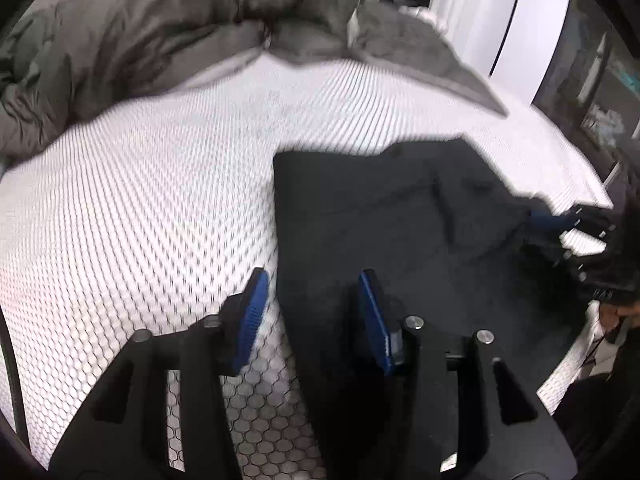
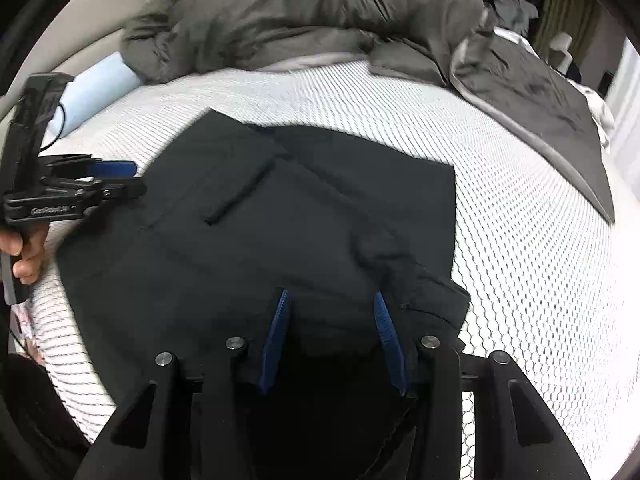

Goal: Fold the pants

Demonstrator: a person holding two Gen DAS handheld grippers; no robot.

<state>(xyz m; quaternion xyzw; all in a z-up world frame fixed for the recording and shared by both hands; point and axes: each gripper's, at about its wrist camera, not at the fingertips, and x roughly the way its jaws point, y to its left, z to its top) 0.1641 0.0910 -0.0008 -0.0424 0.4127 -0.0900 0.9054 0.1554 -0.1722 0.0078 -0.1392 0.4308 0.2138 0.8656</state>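
Note:
The black pants (image 1: 400, 220) (image 2: 280, 220) lie folded in a rough rectangle on a white honeycomb-patterned mattress (image 1: 140, 200) (image 2: 520, 240). My left gripper (image 1: 313, 274) hangs open over the pants' left edge, one pad above the mattress and the other above the cloth, with white showing beside the edge. From the right wrist view that left gripper (image 2: 120, 178) is at the far left, held by a hand (image 2: 28, 256). My right gripper (image 2: 331, 294) sits at the pants' near edge, where bunched cloth fills the space between its blue pads. Its blue pad (image 1: 554, 219) meets raised cloth.
A rumpled grey duvet (image 1: 160, 20) (image 2: 300, 12) is piled along the far side of the bed. A grey blanket (image 2: 540, 92) covers the far right corner. A light blue pillow (image 2: 100, 76) lies far left. White panels (image 1: 532, 20) stand beyond the bed.

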